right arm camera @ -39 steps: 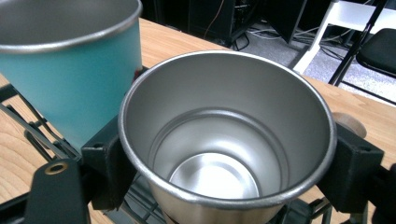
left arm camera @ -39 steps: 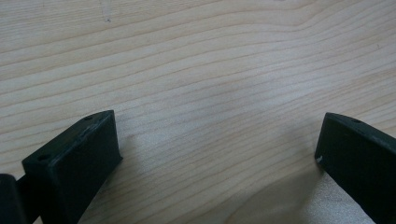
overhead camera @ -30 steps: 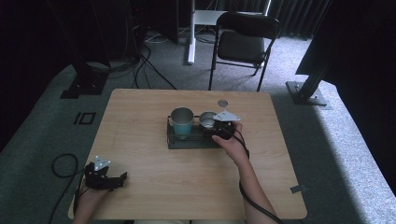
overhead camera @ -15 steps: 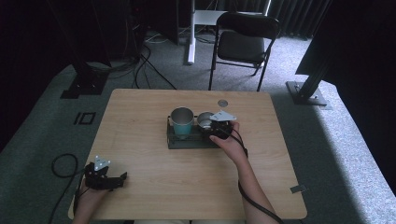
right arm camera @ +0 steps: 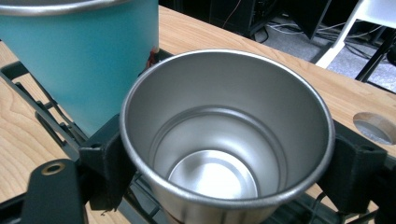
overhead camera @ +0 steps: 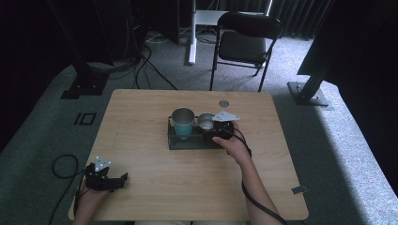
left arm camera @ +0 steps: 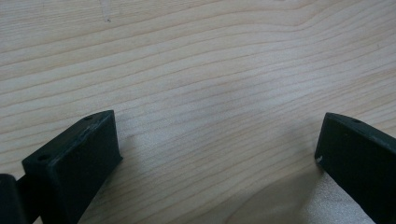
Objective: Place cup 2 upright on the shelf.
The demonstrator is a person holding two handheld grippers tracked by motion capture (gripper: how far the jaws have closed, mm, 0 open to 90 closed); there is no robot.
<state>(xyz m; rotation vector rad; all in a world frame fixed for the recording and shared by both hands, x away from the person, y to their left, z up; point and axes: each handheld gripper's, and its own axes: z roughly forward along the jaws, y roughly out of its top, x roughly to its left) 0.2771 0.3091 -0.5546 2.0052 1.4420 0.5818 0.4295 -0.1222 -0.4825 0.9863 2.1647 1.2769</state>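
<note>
A dark wire rack (overhead camera: pixel 187 143) stands at the middle of the wooden table (overhead camera: pixel 187 187). A teal cup (overhead camera: pixel 183 123) and a bare steel cup (overhead camera: pixel 205 121) stand upright in it, side by side. My right gripper (overhead camera: pixel 210 126) reaches in from the right and is shut on the steel cup. In the right gripper view its jaws press both sides of the empty steel cup (right arm camera: pixel 224 140) just under the rim, with the teal cup (right arm camera: pixel 84 56) close behind on the left. My left gripper (overhead camera: pixel 123 180) rests open at the table's near left corner, over bare wood (left arm camera: pixel 217 70).
A round grommet hole (overhead camera: pixel 224 103) lies in the tabletop behind the rack. A black folding chair (overhead camera: pixel 244 42) stands beyond the far edge. Cables and stand bases (overhead camera: pixel 309 93) cover the floor around the table.
My right gripper has shifted slightly left, closer around the steel cup. The left gripper has not moved.
</note>
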